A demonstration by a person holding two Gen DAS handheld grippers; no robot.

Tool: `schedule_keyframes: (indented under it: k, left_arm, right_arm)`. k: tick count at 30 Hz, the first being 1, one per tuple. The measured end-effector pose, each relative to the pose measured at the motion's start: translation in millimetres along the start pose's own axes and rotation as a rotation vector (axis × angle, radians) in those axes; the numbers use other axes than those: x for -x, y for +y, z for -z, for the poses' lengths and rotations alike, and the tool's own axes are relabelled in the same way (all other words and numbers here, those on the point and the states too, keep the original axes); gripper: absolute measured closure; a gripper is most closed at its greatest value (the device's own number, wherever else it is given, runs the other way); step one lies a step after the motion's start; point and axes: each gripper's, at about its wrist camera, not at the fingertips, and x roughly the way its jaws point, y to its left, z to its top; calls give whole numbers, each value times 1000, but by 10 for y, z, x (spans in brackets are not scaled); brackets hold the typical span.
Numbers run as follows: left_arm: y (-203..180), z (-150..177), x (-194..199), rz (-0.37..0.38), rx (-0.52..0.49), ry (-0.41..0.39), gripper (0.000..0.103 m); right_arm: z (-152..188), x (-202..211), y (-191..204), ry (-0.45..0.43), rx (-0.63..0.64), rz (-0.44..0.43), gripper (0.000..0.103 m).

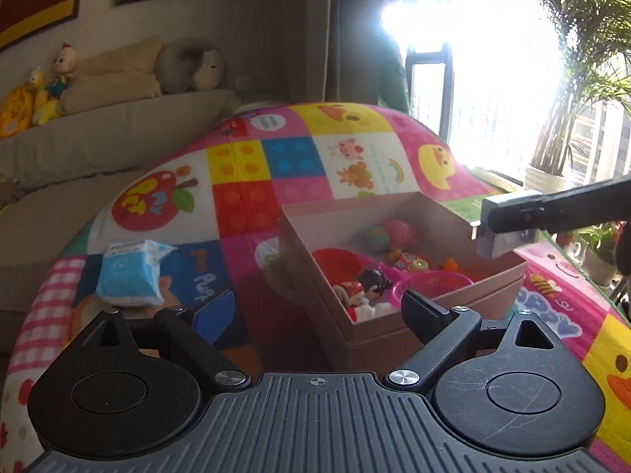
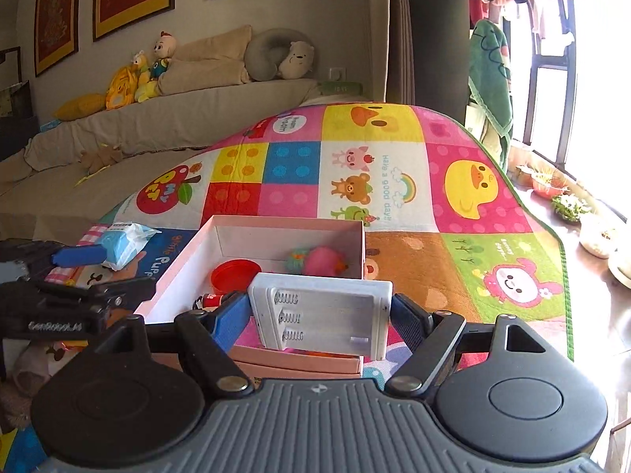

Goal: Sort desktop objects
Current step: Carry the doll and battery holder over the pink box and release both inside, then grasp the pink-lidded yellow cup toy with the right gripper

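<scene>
Over on the left, the tissue pack (image 1: 130,272) lies alone on the play mat (image 1: 244,181), well apart from the box (image 1: 355,323). It is not yet sorted. The left gripper (image 1: 299,311) hangs near the box's front corner with its jaws spread wide and nothing between them. One fingertip sits over the mat and the other over the toys, so a careless drop could catch the box's wall and shove or tip it.

Moving right, the box holds a red lid (image 2: 235,272), a pink ball (image 2: 323,260) and a small doll (image 1: 363,287), with other small toys crowding its near end.

Further right, the right gripper (image 2: 321,317) is clamped on a white battery case (image 2: 327,315), held above the box's near edge. The case is gripped only by its short ends, so I'd say it could twist or slip free. If let go here it may strike the rim and fall onto the mat. The two grippers are also close enough to knock each other.

The left wrist view shows the doll and the heap of toys clearly, with the case seen from the side. The right wrist view hides those toys behind the case, but it alone shows the springs inside the case and the pads pressing on it.
</scene>
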Motion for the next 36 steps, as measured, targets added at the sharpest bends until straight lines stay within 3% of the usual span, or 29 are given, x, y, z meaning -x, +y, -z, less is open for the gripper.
schedule_keyframes:
  k: [7,11,15,20,26,28,32,34,35,36]
  left_arm:
    - [171,595,357,-65,22,108,6]
    - [412,687,461,-139,82,110,4]
    - [691,686,505,-219,174,106,3]
    - [907,680,534,-312,227,109,3]
    - [1194,696,645,-415,285,127,2]
    - [1221,713,654,-420,287,142,1]
    - [1189,741,693,-407,274,151,1]
    - [1161,744,708,-401,268,151,1]
    - [1150,740,713,-396,266,150,1]
    - [1137,735,714,-388,264,149,1]
  right_arm:
    - [-368,-853,235,73,-6,11,25]
    - [-475,-1293,331,102,19,52,24]
    - [-481,-1334,458,117,30,59,24]
    - [-485,-979,850,86,71,-70,22]
    - [-216,-636,1770,119,253,-348,22]
    - [-50,-653,2028,140,313,-378,22]
    - [144,-833,2296,163,352,-347,22]
    - [189,-949,2294,202,328,-345,25]
    - [200,-991,2271,228,311,-363,34]
    - [207,-1013,2239,256,293,-385,52]
